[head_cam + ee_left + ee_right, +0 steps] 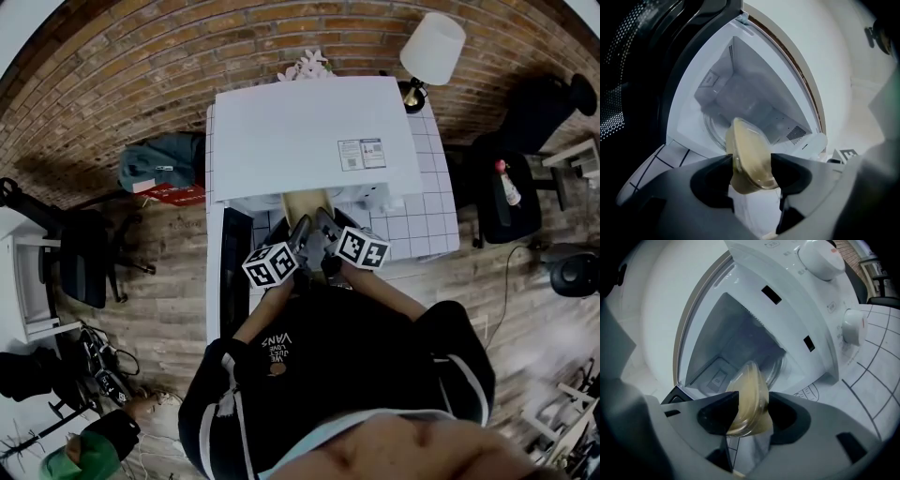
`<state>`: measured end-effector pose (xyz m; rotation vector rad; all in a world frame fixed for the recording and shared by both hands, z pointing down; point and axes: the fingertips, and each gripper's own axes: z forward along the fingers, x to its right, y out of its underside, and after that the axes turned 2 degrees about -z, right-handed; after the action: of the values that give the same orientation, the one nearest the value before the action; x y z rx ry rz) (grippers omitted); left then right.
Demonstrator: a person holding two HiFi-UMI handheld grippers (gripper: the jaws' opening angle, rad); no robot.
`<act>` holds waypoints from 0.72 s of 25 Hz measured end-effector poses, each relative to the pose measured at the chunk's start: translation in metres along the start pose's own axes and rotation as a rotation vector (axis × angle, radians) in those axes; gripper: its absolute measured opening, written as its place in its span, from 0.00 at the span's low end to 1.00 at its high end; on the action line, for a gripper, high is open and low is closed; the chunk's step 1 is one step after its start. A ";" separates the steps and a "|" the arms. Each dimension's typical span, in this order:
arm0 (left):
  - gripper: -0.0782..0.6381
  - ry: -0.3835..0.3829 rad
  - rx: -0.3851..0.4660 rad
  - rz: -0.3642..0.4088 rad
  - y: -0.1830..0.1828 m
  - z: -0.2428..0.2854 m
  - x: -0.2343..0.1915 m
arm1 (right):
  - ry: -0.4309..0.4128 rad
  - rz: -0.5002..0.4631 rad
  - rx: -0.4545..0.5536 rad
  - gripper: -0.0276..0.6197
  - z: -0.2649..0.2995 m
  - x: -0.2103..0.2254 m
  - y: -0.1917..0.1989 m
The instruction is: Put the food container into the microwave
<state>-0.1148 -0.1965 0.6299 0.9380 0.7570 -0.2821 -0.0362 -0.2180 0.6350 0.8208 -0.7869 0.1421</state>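
Right gripper view, unlike left, shows the microwave's [787, 282] 2 knobs [820, 259].

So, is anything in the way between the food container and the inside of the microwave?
Nothing visible is. The microwave door stands open, and the food container, between the jaws of the left gripper and the right gripper, faces the cavity, where only the glass turntable shows.
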 end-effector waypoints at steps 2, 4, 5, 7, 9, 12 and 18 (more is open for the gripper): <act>0.45 0.006 0.003 -0.006 -0.002 0.002 0.000 | 0.000 0.005 0.004 0.32 0.002 0.001 -0.001; 0.46 0.017 0.013 -0.013 -0.005 0.003 0.000 | 0.004 0.008 0.015 0.32 0.004 0.003 -0.003; 0.46 0.023 0.020 -0.014 -0.006 0.004 -0.001 | 0.002 0.014 0.020 0.32 0.006 0.003 -0.004; 0.46 0.034 0.036 -0.018 -0.010 0.006 -0.001 | -0.002 0.024 0.028 0.32 0.008 0.002 -0.006; 0.47 0.043 0.047 -0.023 -0.014 0.008 -0.001 | 0.000 0.023 0.037 0.32 0.010 0.002 -0.009; 0.47 0.049 0.051 -0.026 -0.018 0.011 -0.001 | 0.003 0.029 0.052 0.32 0.013 0.004 -0.013; 0.49 0.057 0.079 -0.034 -0.026 0.016 -0.002 | -0.011 0.058 0.044 0.33 0.019 0.001 -0.012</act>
<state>-0.1222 -0.2241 0.6207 1.0118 0.8193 -0.3179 -0.0417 -0.2395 0.6364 0.8416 -0.8204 0.2075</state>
